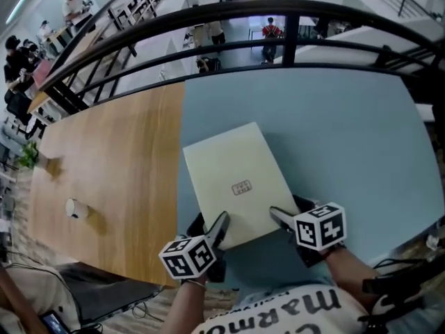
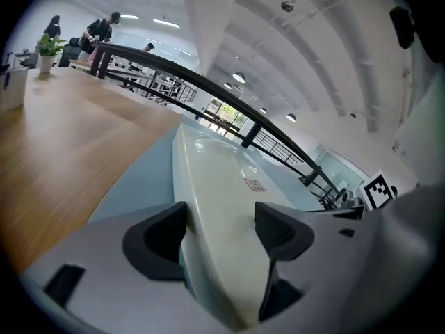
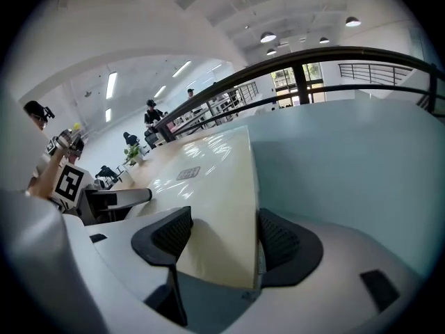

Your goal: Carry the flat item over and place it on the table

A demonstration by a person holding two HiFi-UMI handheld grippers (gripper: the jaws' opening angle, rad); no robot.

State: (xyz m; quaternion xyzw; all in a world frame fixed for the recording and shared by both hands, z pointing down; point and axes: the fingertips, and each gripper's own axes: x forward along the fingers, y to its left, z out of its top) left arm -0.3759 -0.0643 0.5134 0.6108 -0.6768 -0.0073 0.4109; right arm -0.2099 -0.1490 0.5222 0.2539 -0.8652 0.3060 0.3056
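Observation:
A flat pale cream box with a small label on its lid lies over the blue-grey table top. My left gripper is at its near left corner and my right gripper at its near right corner. In the left gripper view the box fills the gap of the left gripper, with a pad against each side. In the right gripper view the box sits the same way in the right gripper. I cannot tell whether the near edge rests on the table.
Left of the blue part runs a wooden table top with a small white cup and a potted plant. A black railing curves along the far edge. People stand and sit beyond it.

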